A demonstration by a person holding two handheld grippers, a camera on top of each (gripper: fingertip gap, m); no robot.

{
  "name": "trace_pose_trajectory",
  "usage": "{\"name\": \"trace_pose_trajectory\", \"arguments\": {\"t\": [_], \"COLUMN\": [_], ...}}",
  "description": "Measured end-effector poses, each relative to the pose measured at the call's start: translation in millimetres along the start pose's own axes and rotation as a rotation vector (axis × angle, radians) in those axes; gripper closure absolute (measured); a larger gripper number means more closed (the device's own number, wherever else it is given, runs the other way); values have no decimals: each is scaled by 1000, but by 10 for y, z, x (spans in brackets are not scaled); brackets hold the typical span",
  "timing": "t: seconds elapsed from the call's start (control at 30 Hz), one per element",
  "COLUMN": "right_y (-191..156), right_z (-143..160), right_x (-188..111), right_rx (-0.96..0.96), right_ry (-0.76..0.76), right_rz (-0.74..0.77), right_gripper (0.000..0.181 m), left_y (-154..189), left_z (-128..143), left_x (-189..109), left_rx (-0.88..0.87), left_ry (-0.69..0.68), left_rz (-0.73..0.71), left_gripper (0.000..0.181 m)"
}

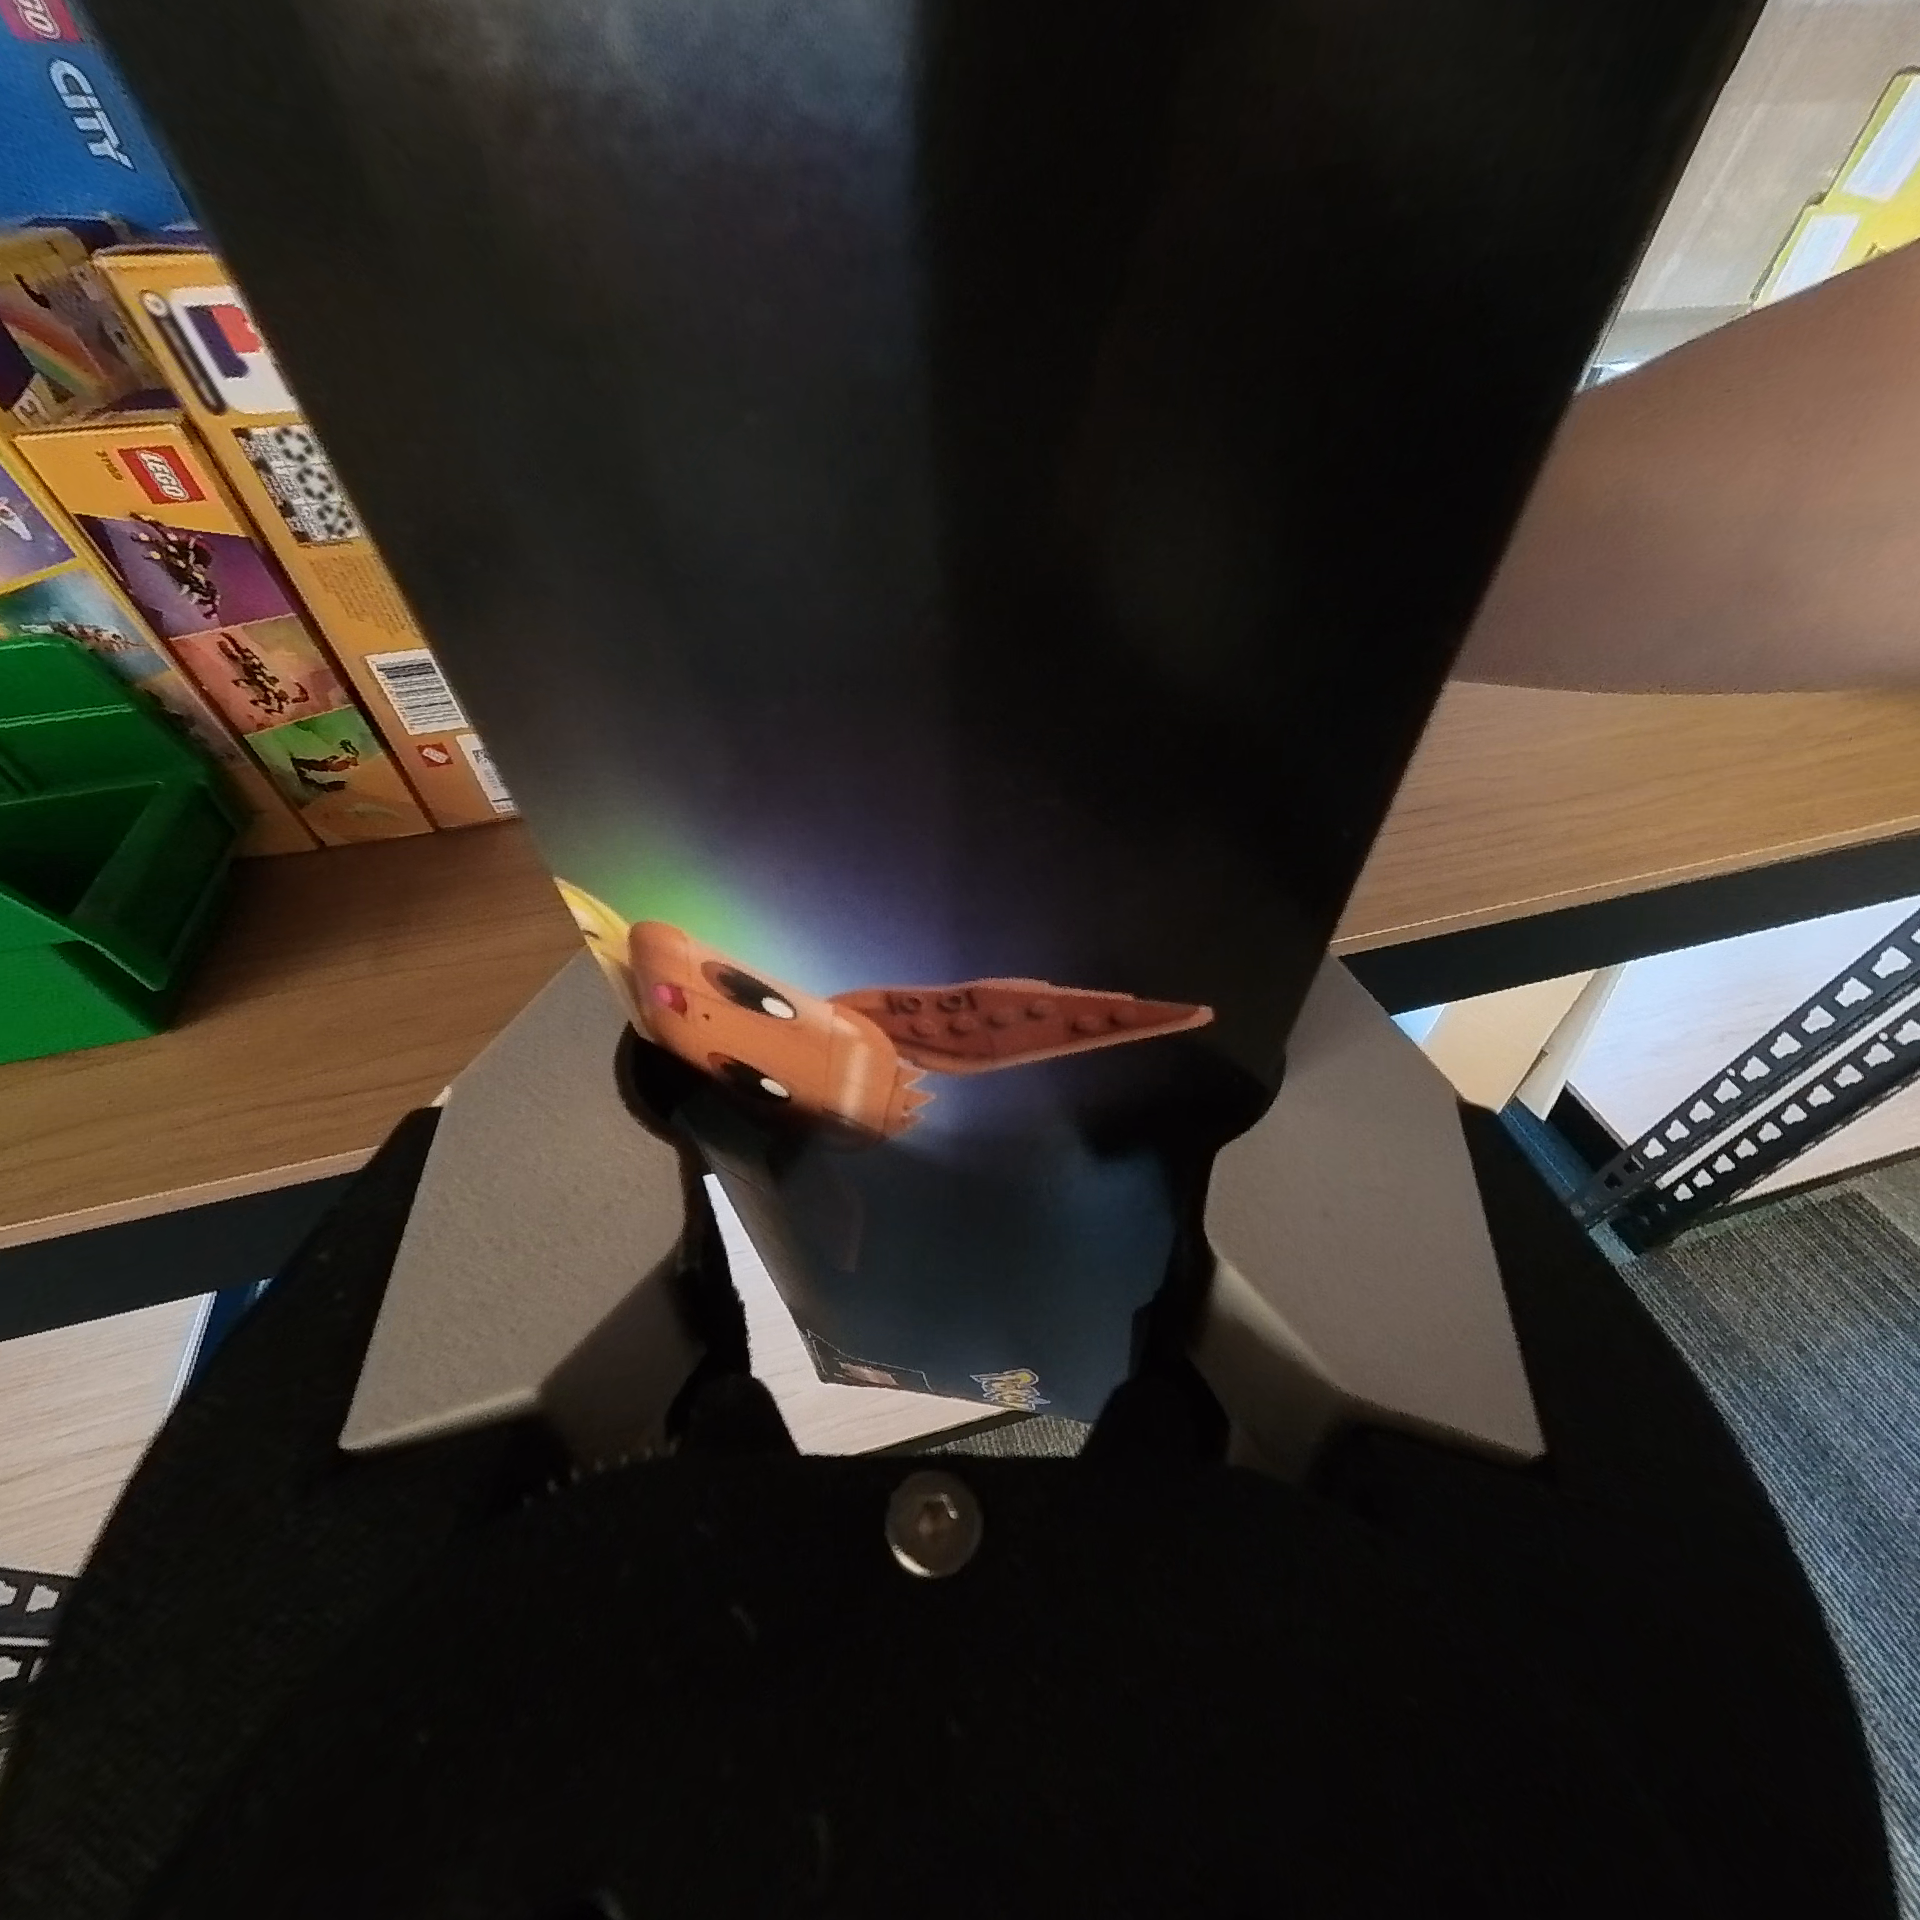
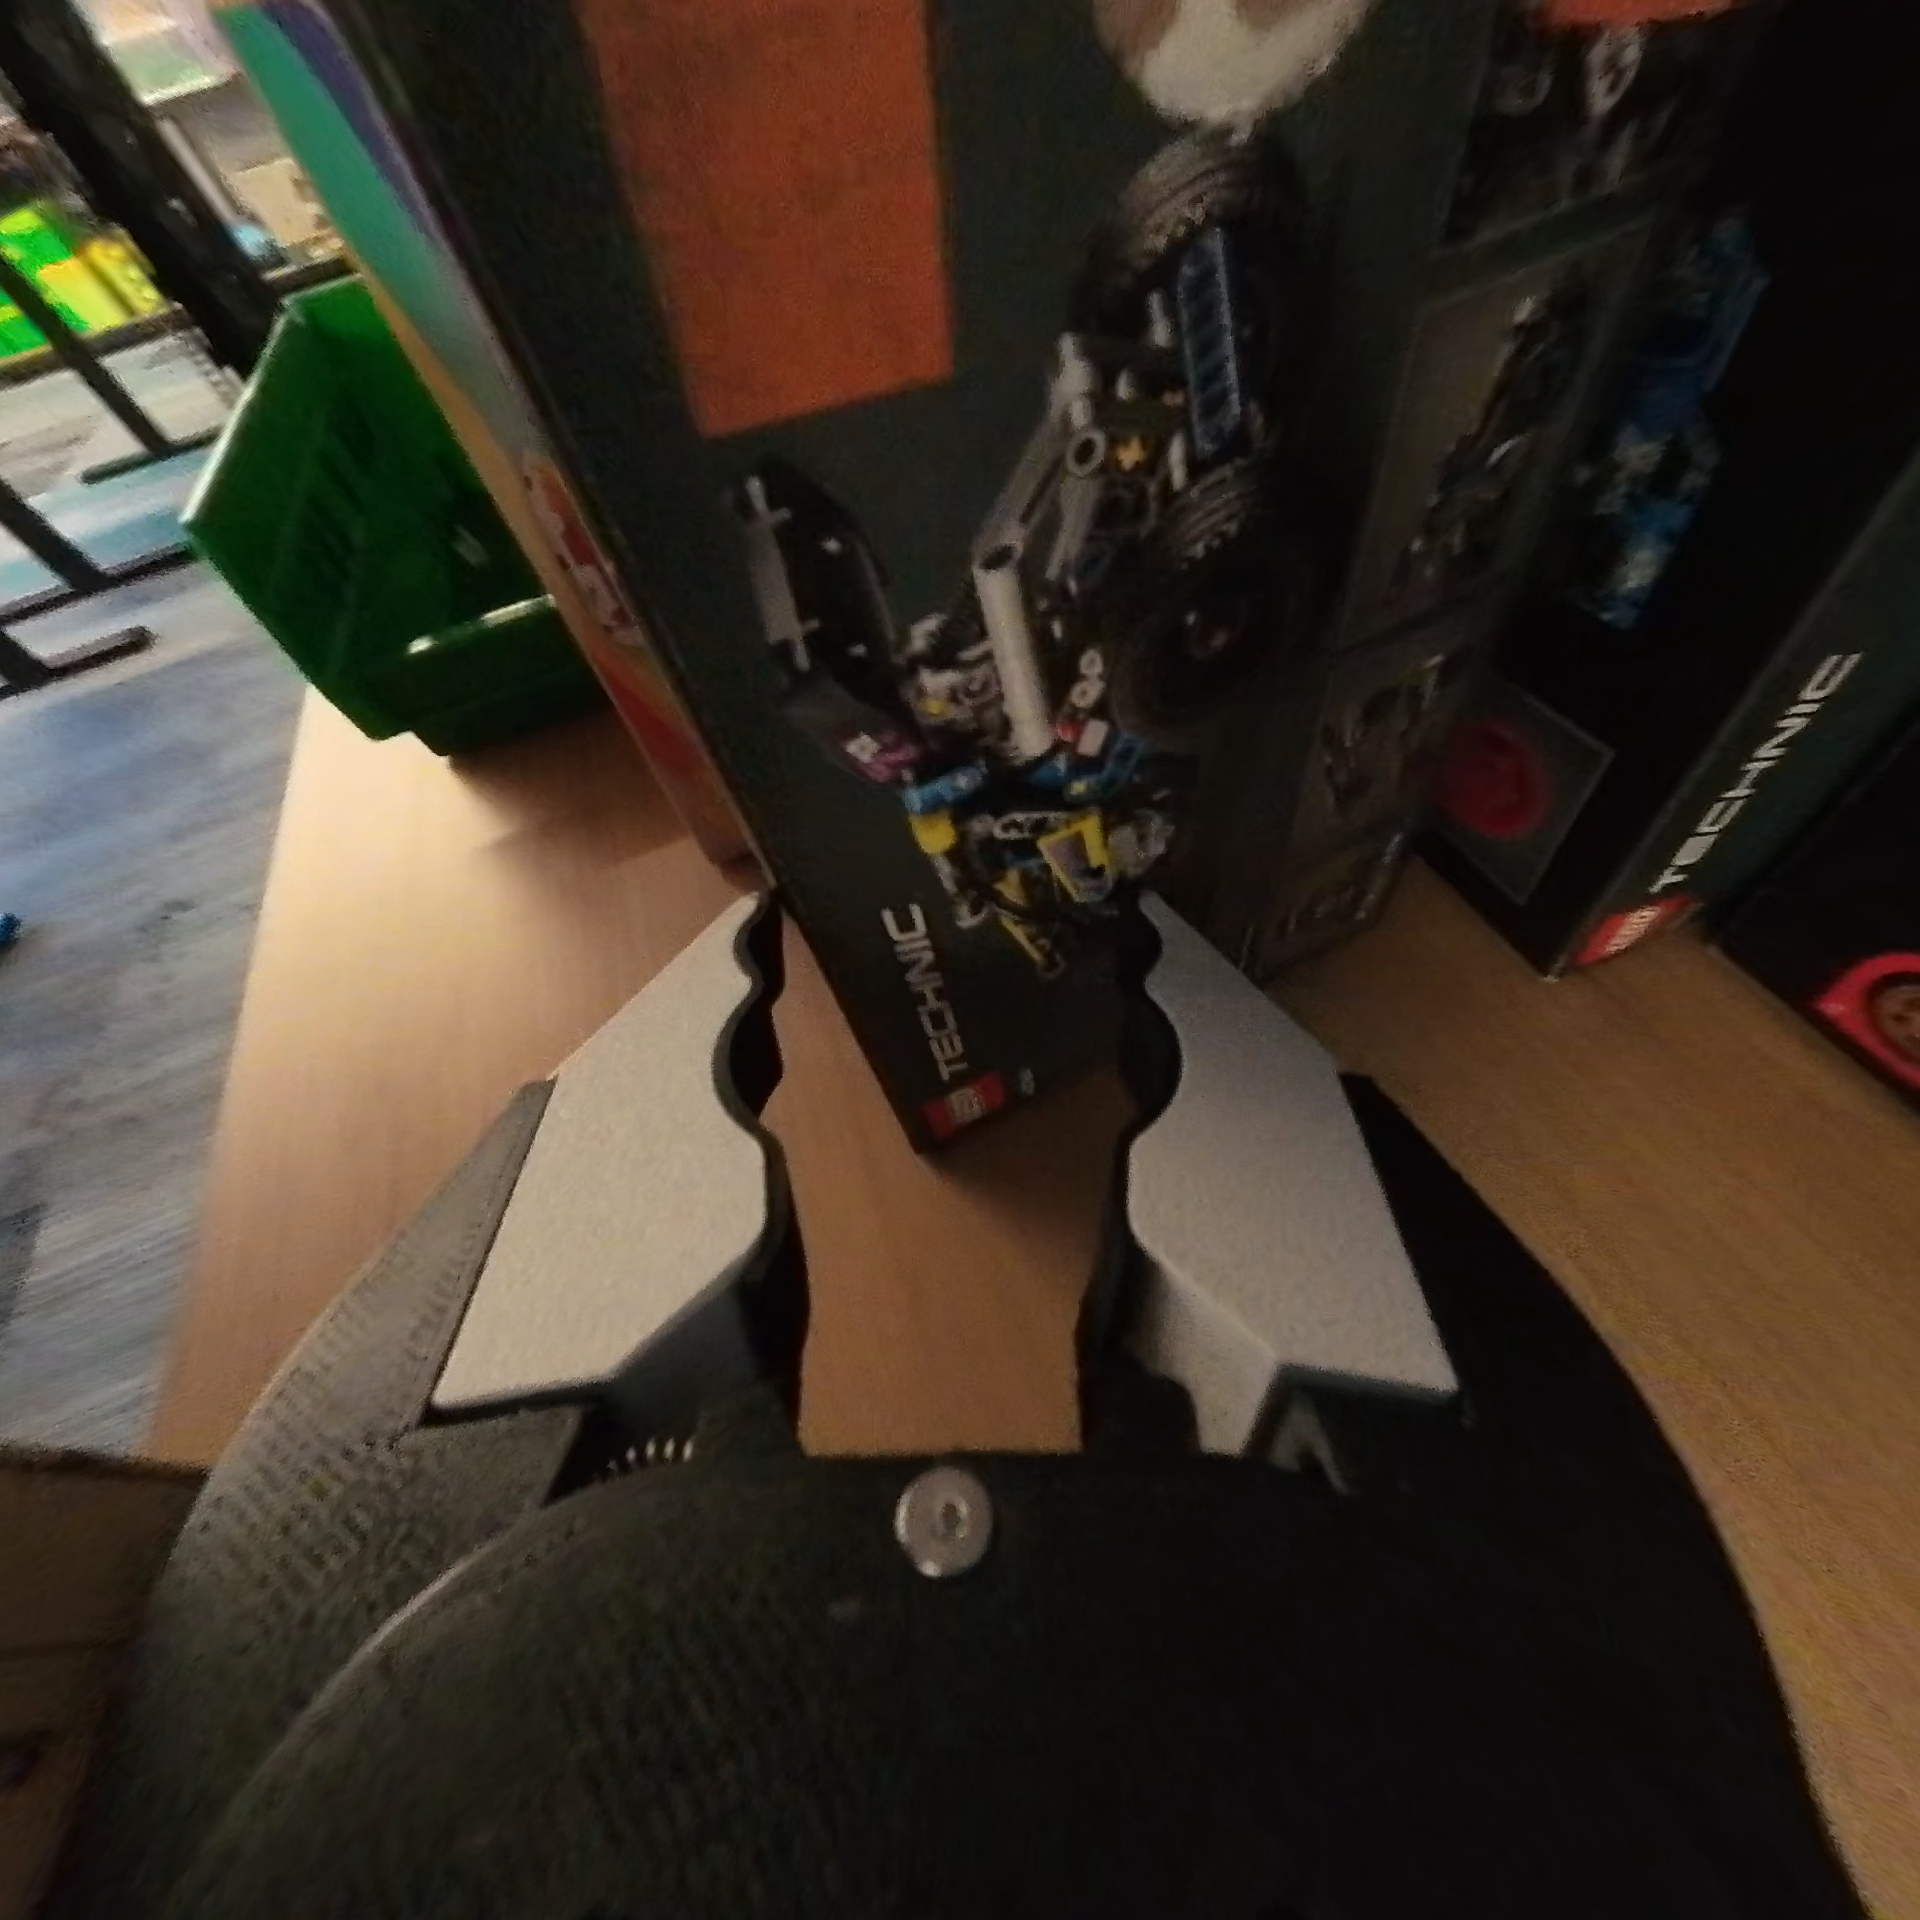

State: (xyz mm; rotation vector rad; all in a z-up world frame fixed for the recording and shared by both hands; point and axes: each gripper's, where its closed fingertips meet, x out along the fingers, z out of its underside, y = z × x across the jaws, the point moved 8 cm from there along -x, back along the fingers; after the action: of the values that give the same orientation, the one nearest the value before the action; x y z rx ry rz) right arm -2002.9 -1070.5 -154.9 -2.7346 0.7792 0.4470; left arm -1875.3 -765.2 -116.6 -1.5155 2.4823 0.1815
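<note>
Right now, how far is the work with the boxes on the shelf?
Done: several yellow boxes already stand on the wooden shelf. In hand: the left gripper is shut on a black box; the right gripper is open around the corner of a dark box standing on the shelf. Left: the black box is not set down.

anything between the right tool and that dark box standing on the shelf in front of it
Nothing visible: the right tool is open and the dark box's near corner already sits between its fingers, on the wooden shelf.
</note>
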Motion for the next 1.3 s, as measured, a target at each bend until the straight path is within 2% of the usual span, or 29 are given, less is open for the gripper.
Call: {"name": "trace_pose_trajectory", "arguments": {"t": [0.17,0.3,0.33,0.4,0.43,0.47,0.57,0.63,0.73,0.77,0.8,0.83,0.93,1.0,1.07,1.2,1.27,1.3], "right_y": [25,20,32,87,129,171,247,233,74,-7,-90,-196,-435,-604,-721,-657,-485,-383], "right_z": [9,65,59,58,91,154,406,565,740,804,868,925,1098,1097,1004,724,679,688], "right_x": [16,79,64,-59,-171,-335,-1087,-1615,-2257,-2456,-2658,-2832,-3380,-3641,-3804,-4052,-4158,-4214], "right_rx": [-19,-47,-27,40,82,121,145,157,218,243,266,281,265,292,332,281,316,373], "right_ry": [-5,-25,-17,7,9,14,114,174,232,251,276,293,276,338,378,411,453,482], "right_rz": [4,-4,-19,-23,9,63,281,386,444,485,535,546,690,677,625,627,626,605], "right_gripper": [114,99,100,113,111,117,129,131,125,132,130,117,113,109,95,81,72,70], "left_y": [-5,-2,-3,-2,-1,2,17,17,64,129,220,338,785,1110,1453,2201,2646,2855], "left_z": [3,11,14,14,10,3,-29,-71,-168,-203,-239,-274,-381,-451,-525,-663,-664,-610], "left_x": [2,0,-2,0,4,14,122,270,595,720,847,975,1351,1602,1858,2367,2597,2692], "left_rx": [-1,2,3,1,0,-3,4,29,86,104,114,117,115,103,95,74,87,127], "left_ry": [5,13,14,16,17,17,-2,-23,-79,-100,-113,-120,-130,-126,-132,-106,-154,-224], "left_rz": [3,3,3,3,2,2,35,108,258,292,313,322,302,278,256,267,363,425], "left_gripper": [75,75,75,75,76,75,76,77,76,76,76,76,76,76,76,76,81,87]}}
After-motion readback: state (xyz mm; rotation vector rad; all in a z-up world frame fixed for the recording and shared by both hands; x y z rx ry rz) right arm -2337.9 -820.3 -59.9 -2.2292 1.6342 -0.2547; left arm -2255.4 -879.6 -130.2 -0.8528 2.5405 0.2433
